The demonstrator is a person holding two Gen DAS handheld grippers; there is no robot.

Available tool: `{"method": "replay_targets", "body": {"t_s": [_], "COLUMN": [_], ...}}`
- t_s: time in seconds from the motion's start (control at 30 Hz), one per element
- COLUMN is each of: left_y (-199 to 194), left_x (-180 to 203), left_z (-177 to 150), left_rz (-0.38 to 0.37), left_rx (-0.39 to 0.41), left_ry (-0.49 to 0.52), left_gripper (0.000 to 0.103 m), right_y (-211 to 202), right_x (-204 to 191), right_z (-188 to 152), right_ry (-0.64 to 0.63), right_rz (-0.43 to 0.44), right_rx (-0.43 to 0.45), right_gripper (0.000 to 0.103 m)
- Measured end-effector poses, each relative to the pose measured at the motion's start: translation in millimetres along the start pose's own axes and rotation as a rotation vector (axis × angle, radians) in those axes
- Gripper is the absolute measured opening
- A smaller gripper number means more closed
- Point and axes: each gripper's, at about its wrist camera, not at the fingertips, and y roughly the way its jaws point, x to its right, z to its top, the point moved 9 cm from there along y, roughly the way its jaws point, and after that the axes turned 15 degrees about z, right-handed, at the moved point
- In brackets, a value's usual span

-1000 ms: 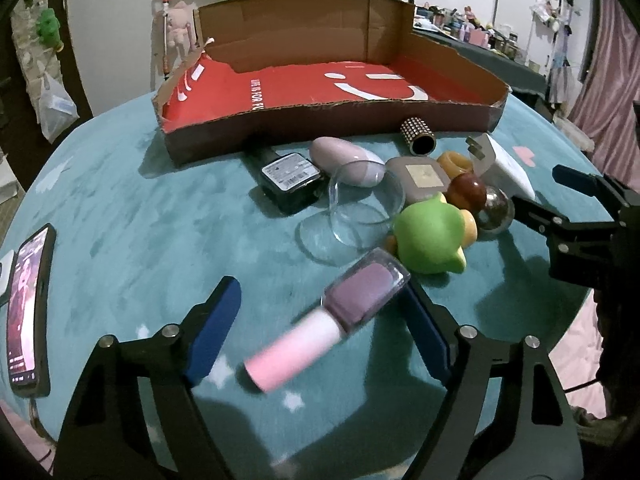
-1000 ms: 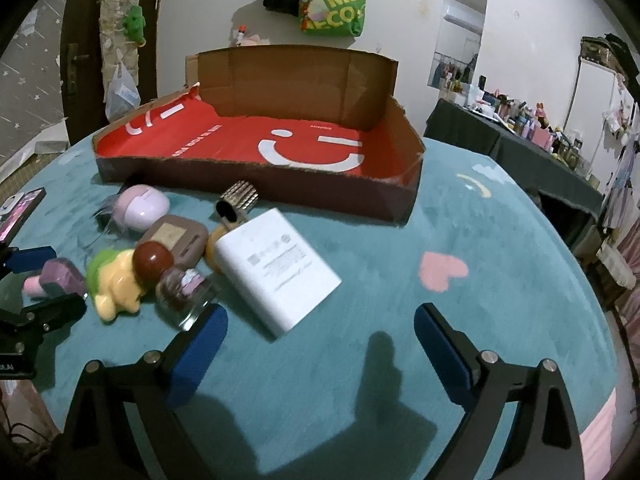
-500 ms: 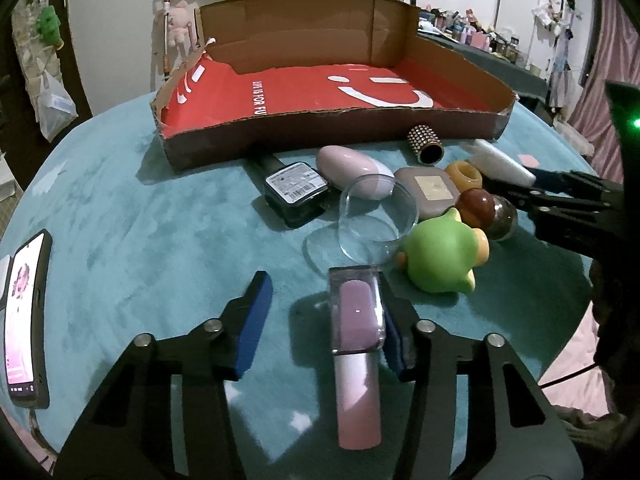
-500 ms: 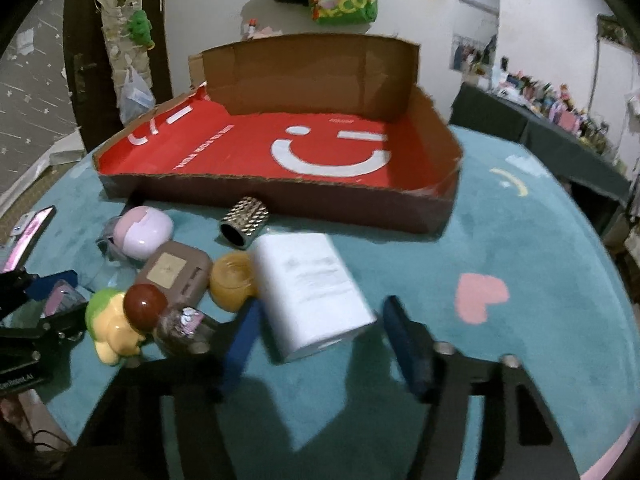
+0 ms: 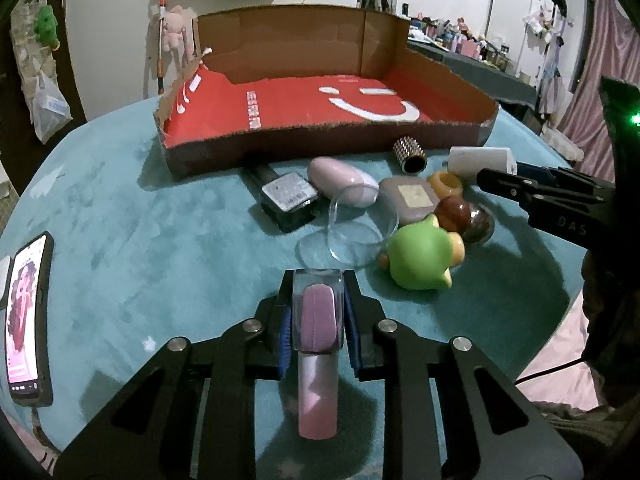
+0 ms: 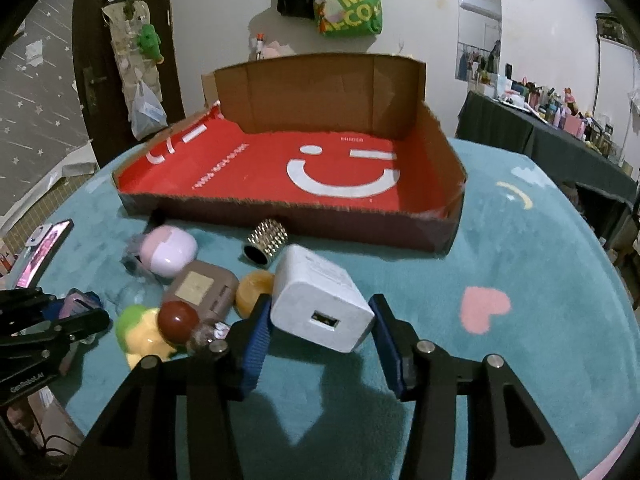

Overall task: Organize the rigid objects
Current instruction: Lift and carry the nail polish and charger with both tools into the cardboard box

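My left gripper [image 5: 317,312] is shut on a purple nail polish bottle [image 5: 317,316] with a pink cap, just above the teal table. My right gripper [image 6: 320,320] is shut on a white charger block [image 6: 320,304], its USB port facing the camera. The red-lined cardboard box [image 5: 320,100] stands open at the back and also shows in the right wrist view [image 6: 288,168]. Loose items lie before it: a green toy [image 5: 420,256], a clear cup [image 5: 360,224], a pink egg-shaped case [image 5: 340,178], a taupe case [image 5: 408,198] and a studded cylinder [image 5: 409,154].
A black box [image 5: 286,196] lies near the box's front wall. A brown ball [image 5: 452,210], a shiny sphere [image 5: 480,224] and a yellow ring [image 5: 446,182] sit by the toy. A phone [image 5: 26,316] lies at the table's left edge.
My left gripper closed on the nail polish bottle, which now points straight along the fingers. My right gripper moved in and closed on the white charger.
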Motion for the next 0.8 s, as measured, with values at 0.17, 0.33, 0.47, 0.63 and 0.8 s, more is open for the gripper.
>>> {"method": "replay_targets", "body": {"t_s": [0.17,0.33,0.47,0.63,0.8], "left_y": [-6,-7,-4,-7,-7], "left_x": [-6,-10,-12,-11,-12], "left_z": [15,27,25,27,29], "left_rz": [0.004,0.008,0.000,-0.003,-0.003], "left_rx": [0.032,0.052,0.043,0.051,0.042], "left_ry": [-0.006,-0.014,-0.030,-0.024,-0.030], "left_gripper": [0.020,0.020,0.020,0.020,0.020], "right_y": [-5,-1,-1,-2,-2], "right_x": [-4,-4,-5,-4,-2], "right_z": [10,10,9,7,6], "right_ry": [-0.001,-0.020,-0.029,-0.028,-0.023], "right_rz": [0.016,-0.007,-0.013,-0.008,-0.007], "right_rx": [0.009,-0.002,-0.008,-0.006,0.001], "right_gripper": [0.034,0.033,0.033,0.033,0.032]}}
